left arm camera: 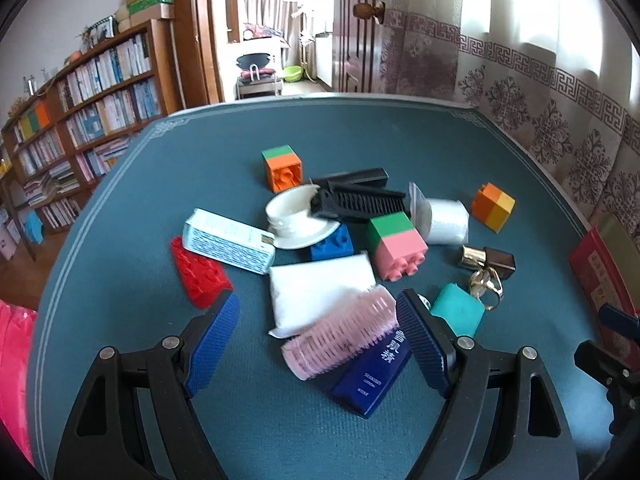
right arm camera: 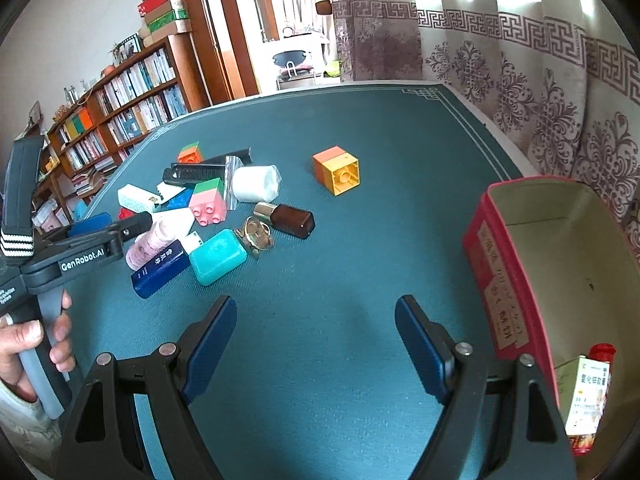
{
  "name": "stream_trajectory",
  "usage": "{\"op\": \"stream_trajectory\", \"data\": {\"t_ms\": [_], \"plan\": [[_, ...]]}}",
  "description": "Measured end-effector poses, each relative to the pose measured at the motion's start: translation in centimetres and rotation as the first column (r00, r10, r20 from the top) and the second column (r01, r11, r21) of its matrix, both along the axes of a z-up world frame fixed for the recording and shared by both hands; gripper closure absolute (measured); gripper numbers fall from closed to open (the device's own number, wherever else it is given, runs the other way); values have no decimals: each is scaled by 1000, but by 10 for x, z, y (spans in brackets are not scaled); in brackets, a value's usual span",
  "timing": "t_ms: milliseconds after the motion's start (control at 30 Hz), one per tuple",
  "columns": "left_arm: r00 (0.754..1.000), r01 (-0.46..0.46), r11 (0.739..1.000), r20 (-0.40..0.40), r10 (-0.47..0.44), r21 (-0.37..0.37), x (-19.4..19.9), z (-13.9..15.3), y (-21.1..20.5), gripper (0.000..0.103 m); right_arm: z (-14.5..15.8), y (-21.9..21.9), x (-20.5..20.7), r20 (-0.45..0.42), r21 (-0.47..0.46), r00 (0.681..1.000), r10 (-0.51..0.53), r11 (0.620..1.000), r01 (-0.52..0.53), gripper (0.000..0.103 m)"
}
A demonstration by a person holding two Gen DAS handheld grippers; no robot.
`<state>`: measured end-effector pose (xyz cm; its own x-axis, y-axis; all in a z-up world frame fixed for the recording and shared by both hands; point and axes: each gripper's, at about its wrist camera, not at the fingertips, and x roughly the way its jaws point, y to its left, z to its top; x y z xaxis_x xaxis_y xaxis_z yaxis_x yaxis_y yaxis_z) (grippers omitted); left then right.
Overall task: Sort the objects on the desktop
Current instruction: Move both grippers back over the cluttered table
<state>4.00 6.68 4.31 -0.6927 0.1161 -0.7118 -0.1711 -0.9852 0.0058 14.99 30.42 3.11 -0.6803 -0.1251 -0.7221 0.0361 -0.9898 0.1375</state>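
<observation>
The pink hair roller lies atop a navy box in the pile mid-tabletop, between the wide-open, empty left gripper. Closing there could pinch both or scatter neighbours. The right gripper gapes empty.

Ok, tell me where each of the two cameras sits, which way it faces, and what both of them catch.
Left wrist: on the left gripper, looking down along its open blue-padded fingers at the pile; a ribbed pink hair roller lies between them, untouched.
Right wrist: on the right gripper, open over bare blue-green tablecloth, facing the red cardboard box; the person's hand holding the left gripper shows at left.
Shared: the roller, the pink-and-green toy block, the orange-and-yellow block, the red box.
</observation>
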Motion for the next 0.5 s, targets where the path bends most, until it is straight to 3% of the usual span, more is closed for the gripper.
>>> {"op": "stream_trajectory", "data": {"t_ms": [333,500], "plan": [[999,19,1000,40,-19,-9,-13,-18,2,20,-5,-11,-10,21,6,1000,18,1000,-18,19],[997,41,999,58,-43,37,-11,-22,-5,20,-8,-17,-15,33,6,999,34,999,-34,19]]}}
